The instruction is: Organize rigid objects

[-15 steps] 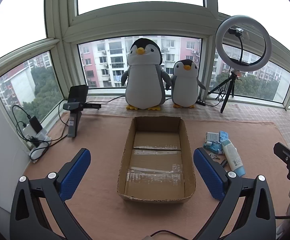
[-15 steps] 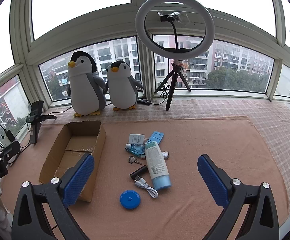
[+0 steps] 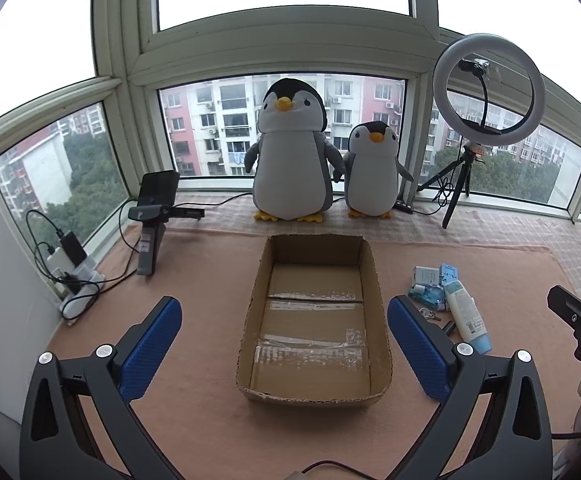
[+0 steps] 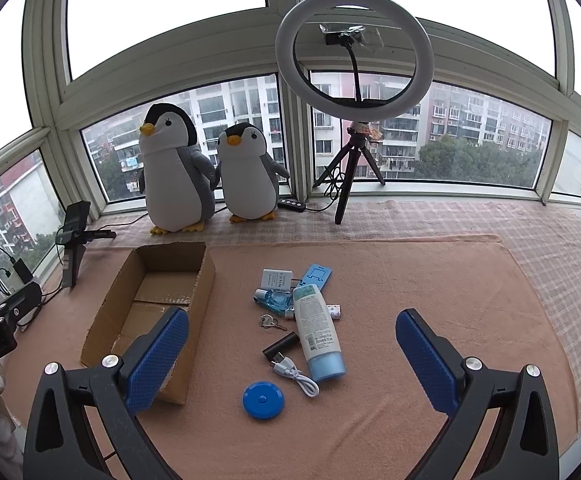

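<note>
An empty open cardboard box lies on the pink mat; it also shows in the right wrist view. To its right lies a pile of small items: a white and blue tube, a blue bottle, a white box, a light blue holder, keys, a black adapter, a white cable and a blue round disc. My left gripper is open above the box's near end. My right gripper is open and empty above the pile.
Two plush penguins stand at the window. A ring light on a tripod stands at the back right. A black device on a stand and a power strip with cables are at the left.
</note>
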`<action>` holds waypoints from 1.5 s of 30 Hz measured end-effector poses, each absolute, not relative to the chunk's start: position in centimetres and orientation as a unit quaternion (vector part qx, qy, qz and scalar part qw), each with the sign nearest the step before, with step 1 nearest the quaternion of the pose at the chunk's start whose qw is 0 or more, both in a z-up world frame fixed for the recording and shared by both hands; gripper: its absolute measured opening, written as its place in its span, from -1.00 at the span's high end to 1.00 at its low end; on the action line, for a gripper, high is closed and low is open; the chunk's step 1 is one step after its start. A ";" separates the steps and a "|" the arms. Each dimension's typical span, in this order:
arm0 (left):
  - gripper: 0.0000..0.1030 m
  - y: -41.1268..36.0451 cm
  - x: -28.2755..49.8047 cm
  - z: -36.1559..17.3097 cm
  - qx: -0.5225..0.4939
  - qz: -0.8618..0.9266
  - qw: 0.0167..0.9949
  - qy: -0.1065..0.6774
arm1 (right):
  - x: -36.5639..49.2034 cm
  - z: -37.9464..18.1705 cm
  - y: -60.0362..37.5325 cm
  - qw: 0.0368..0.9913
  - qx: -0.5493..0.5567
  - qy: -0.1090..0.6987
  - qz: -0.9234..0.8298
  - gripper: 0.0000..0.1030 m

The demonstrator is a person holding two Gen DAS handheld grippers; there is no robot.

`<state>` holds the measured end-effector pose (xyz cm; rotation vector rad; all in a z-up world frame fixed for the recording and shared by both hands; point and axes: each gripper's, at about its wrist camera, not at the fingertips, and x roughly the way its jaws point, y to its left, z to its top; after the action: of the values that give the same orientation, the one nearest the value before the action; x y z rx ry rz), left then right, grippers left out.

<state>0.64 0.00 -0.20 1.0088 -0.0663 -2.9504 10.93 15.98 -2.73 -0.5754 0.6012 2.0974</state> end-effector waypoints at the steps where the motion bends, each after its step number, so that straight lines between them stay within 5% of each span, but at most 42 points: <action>1: -0.98 0.0 0.6 -0.2 0.323 -0.946 0.011 -0.021 | 10.9 -2.7 16.0 0.428 -0.230 0.241 0.840 -0.98; 45: -0.98 0.3 0.4 -0.1 0.325 -0.946 0.012 -0.017 | 11.0 -2.9 15.9 0.439 -0.230 0.248 0.832 -0.98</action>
<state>0.43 0.31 -0.10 1.0132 -0.0532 -2.9482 10.96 15.93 -2.89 -0.5703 0.6151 2.0682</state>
